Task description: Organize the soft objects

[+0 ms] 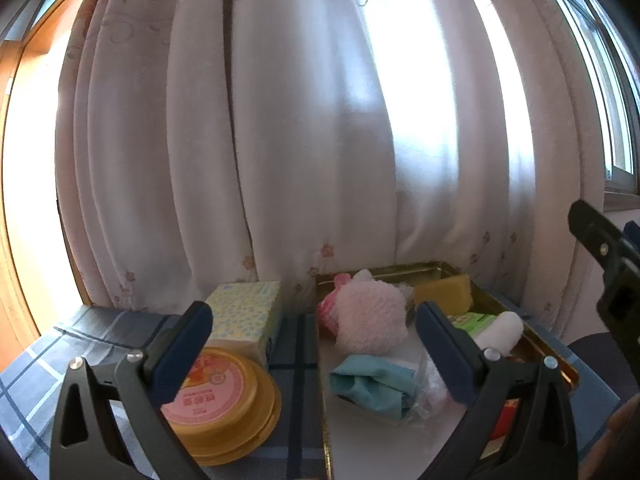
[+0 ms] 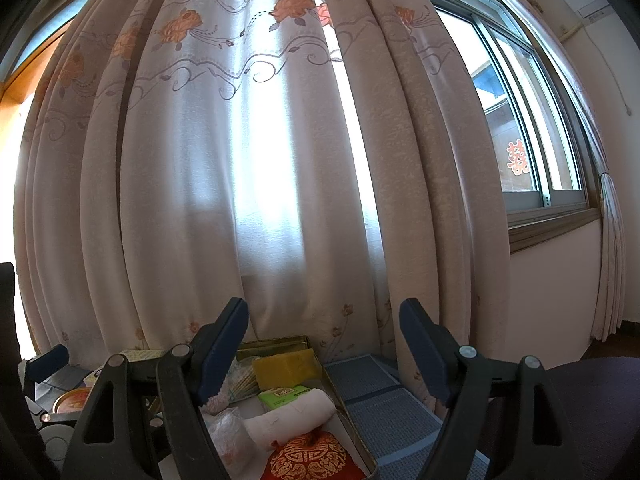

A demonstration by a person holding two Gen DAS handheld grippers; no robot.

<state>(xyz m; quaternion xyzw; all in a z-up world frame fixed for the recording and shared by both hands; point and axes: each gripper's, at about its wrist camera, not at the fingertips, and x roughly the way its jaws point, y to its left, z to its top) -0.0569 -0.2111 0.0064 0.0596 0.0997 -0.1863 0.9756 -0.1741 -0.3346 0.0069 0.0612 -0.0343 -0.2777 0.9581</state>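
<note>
Plush toy (image 1: 370, 316) in tray (image 1: 326, 420); tissue box (image 1: 248, 316), tin (image 1: 218, 400) beside.

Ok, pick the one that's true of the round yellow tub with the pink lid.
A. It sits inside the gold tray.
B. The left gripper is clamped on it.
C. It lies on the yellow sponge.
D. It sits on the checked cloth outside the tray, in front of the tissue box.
D: the round yellow tub rests on the checked cloth, left of the gold tray and just in front of the tissue box.

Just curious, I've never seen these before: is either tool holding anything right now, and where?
Nothing is held. The left tool and the right tool both stand open with nothing between their fingers.
</note>
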